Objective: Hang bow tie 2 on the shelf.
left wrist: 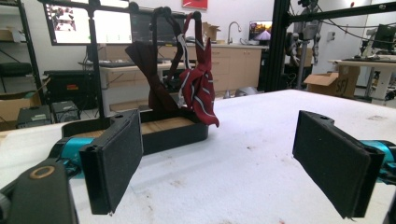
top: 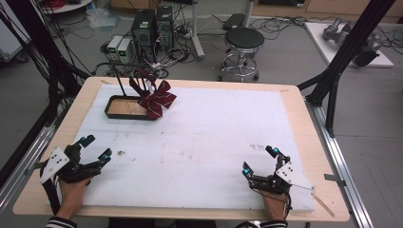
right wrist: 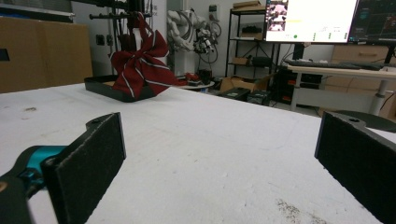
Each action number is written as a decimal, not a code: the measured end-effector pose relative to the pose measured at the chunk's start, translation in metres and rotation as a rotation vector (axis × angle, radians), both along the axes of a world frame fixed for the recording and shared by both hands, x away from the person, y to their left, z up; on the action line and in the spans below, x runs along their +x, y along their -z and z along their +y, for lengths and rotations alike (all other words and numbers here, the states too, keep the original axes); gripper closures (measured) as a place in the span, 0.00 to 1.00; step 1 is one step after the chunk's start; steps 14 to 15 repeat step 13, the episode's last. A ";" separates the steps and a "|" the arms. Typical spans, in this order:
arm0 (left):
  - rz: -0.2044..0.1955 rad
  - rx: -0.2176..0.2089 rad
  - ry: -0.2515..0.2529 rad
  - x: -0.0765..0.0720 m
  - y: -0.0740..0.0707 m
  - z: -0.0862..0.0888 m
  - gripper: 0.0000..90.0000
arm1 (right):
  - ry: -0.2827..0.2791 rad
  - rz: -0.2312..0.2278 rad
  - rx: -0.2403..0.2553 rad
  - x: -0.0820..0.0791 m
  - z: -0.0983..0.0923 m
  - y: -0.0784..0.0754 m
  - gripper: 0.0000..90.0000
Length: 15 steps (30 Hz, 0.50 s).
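Looking down from the high view, I have the left gripper (top: 95, 148) resting near the front left corner of the white mat (top: 204, 142) and the right gripper (top: 259, 160) near the front right, well apart from each other, each held by a hand coming in from the bottom edge. Both sets of jaws stand wide apart with nothing between them, released over bare mat. The dark red striped bow tie (top: 156, 99) sits far from both, at the back left of the mat, draped at the right end of a black tray (top: 114, 112) with a wooden floor. From above the tie looks like a flat bow over the tray's rim; the left gripper view tells me more: the bow tie (left wrist: 198, 88) hangs off a thin black stand (left wrist: 95, 70) rising from the tray (left wrist: 182, 135), with a second dark red piece (left wrist: 149, 74) hanging just behind it, which the high view only hints at. The right gripper view catches the bow tie (right wrist: 140, 65) from its other side, its white stripes clear, spilling over the tray's near wall (right wrist: 109, 91). That view also shows faint dark specks on the mat near my right jaw pads.
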<state>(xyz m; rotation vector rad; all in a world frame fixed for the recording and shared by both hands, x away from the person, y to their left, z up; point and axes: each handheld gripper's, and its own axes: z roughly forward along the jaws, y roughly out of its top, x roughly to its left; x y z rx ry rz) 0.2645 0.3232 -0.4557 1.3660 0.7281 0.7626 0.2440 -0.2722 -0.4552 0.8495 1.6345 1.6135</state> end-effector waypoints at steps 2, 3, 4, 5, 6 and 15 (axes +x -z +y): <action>-0.002 0.006 -0.004 0.000 0.000 -0.001 0.18 | 0.000 -0.002 -0.001 0.000 0.000 0.000 0.01; -0.004 0.012 -0.001 0.000 0.000 -0.001 0.18 | 0.000 0.000 0.000 0.000 0.000 0.000 0.01; -0.005 0.017 -0.002 0.000 0.000 -0.002 0.18 | -0.001 -0.001 -0.001 0.000 0.000 0.000 0.01; -0.005 0.020 -0.001 0.000 0.000 -0.002 0.18 | -0.001 0.000 0.000 0.000 0.000 0.000 0.01; -0.005 0.022 -0.002 0.000 0.000 -0.002 0.18 | -0.001 0.002 0.000 0.000 0.000 0.000 0.01; -0.001 0.026 -0.002 0.000 0.000 -0.002 0.18 | 0.000 -0.005 -0.008 0.000 0.000 0.000 0.01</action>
